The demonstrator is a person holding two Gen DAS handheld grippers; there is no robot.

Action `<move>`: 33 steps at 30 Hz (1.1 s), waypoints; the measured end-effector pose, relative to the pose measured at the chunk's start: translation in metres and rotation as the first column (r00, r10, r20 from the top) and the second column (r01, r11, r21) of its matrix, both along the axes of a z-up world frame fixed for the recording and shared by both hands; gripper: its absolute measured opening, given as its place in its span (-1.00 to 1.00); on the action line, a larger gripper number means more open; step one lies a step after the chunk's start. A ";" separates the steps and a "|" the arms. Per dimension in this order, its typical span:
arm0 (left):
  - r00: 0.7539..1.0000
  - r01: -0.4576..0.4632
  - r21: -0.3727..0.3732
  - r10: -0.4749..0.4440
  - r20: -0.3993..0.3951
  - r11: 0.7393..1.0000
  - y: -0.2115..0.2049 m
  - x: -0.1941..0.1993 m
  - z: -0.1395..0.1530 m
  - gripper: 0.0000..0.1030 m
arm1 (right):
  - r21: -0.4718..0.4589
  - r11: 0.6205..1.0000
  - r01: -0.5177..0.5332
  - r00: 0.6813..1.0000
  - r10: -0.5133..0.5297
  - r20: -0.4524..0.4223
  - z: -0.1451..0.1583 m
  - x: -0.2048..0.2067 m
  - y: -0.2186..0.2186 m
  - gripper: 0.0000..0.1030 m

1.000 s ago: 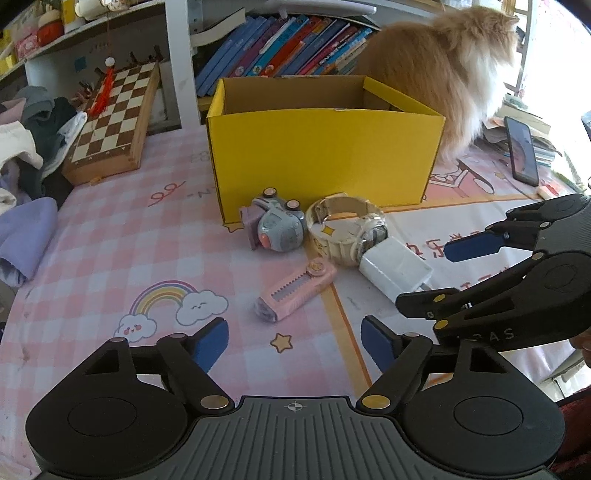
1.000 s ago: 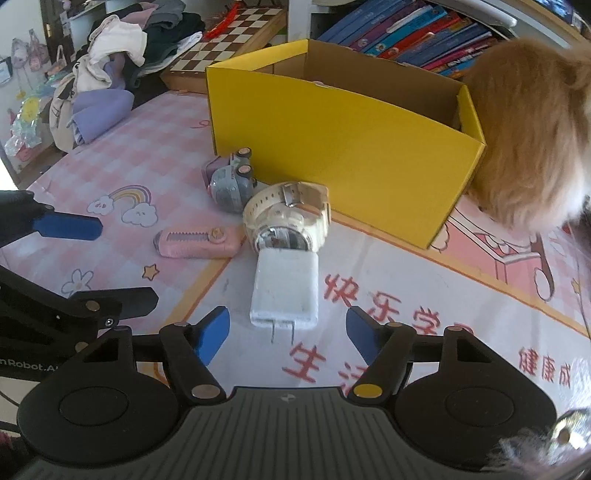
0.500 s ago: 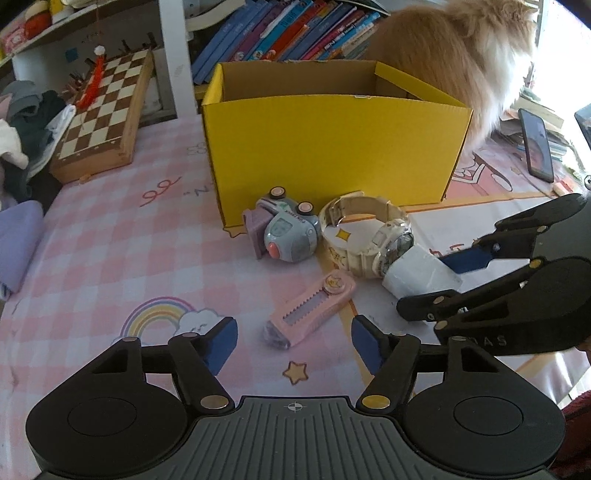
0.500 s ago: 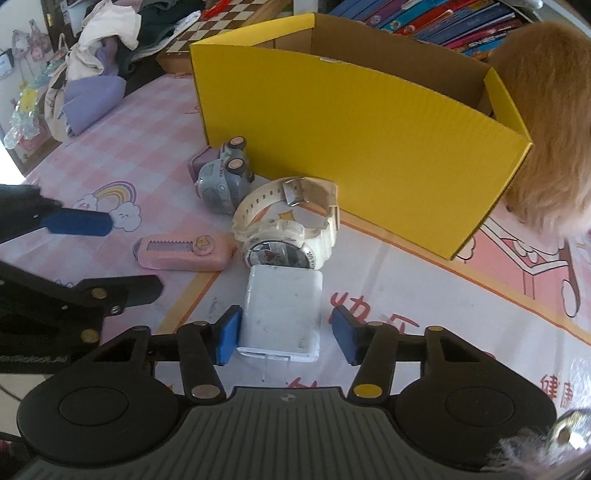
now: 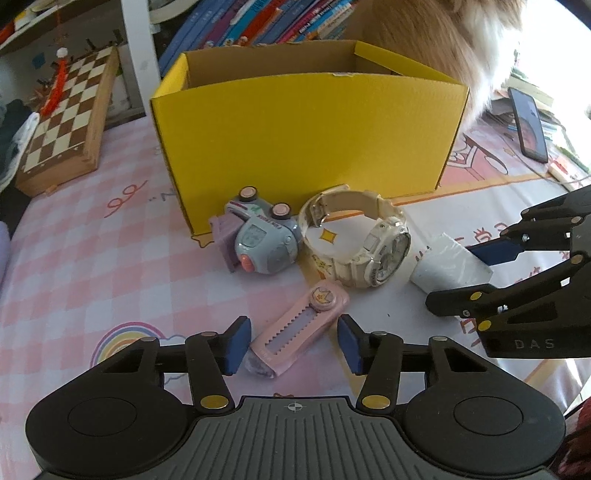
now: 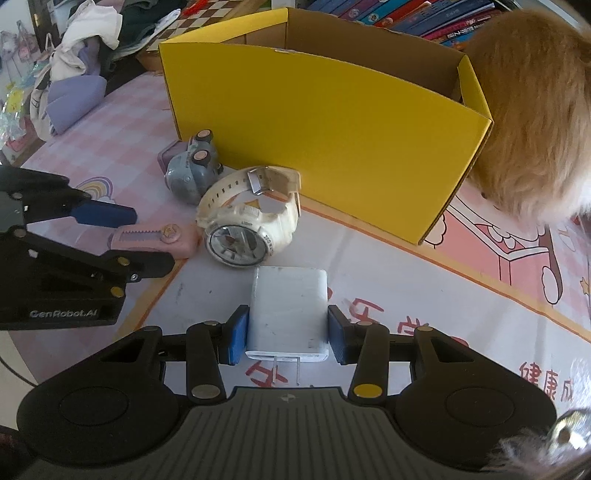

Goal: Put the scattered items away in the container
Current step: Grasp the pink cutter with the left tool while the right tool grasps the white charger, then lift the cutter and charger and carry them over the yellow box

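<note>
Box (image 5: 306, 136), yellow corrugated card, open top, straight ahead of both grippers; a furry orange cat (image 6: 535, 110) presses against its right end. Cloth (image 5: 74, 251) underneath: pink check, glossy, cartoon prints. Shelf of books (image 5: 258, 26) behind the box, wooden chessboard (image 5: 62, 114) far left.

Watch (image 6: 243, 225), cream plastic, round face, strap looped, just ahead of the right gripper, near the box wall. Charger (image 6: 288, 314), smooth white block with prongs toward the camera, sits between the right gripper (image 6: 287, 338) pads, which touch or nearly touch its sides. Toy (image 5: 262, 240), grey rounded shell, left of the watch, near the box. Cutter (image 5: 295, 328), pink, toothed slider, lies diagonally between the spread fingers of the left gripper (image 5: 293, 345), untouched. Open cloth left of it.
</note>
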State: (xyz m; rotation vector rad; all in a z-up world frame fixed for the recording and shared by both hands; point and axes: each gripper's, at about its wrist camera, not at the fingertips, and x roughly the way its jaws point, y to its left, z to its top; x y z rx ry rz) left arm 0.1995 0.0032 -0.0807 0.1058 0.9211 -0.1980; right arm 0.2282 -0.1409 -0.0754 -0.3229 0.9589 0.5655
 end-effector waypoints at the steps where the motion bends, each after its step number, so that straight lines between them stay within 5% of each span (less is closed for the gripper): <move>1: 1.000 0.005 0.003 -0.005 0.001 1.000 -0.001 0.000 0.000 -0.12 | 0.001 1.000 0.001 1.000 -0.001 -0.001 0.000 0.000 -0.001 -0.19; 9: 1.000 0.028 0.009 -0.028 -0.003 1.000 -0.003 -0.009 0.002 -0.57 | 0.007 1.000 0.005 1.000 -0.005 -0.005 0.000 -0.003 -0.003 -0.19; 19: 0.999 0.033 -0.083 -0.033 -0.005 0.996 -0.002 -0.029 0.012 -0.57 | 0.025 0.999 0.022 1.000 -0.022 -0.003 0.004 -0.011 -0.008 -0.19; 33: 0.998 0.054 -0.105 -0.050 0.045 0.993 -0.003 -0.051 0.031 -0.57 | 0.035 0.999 0.025 1.000 -0.026 0.014 0.014 -0.030 -0.011 -0.19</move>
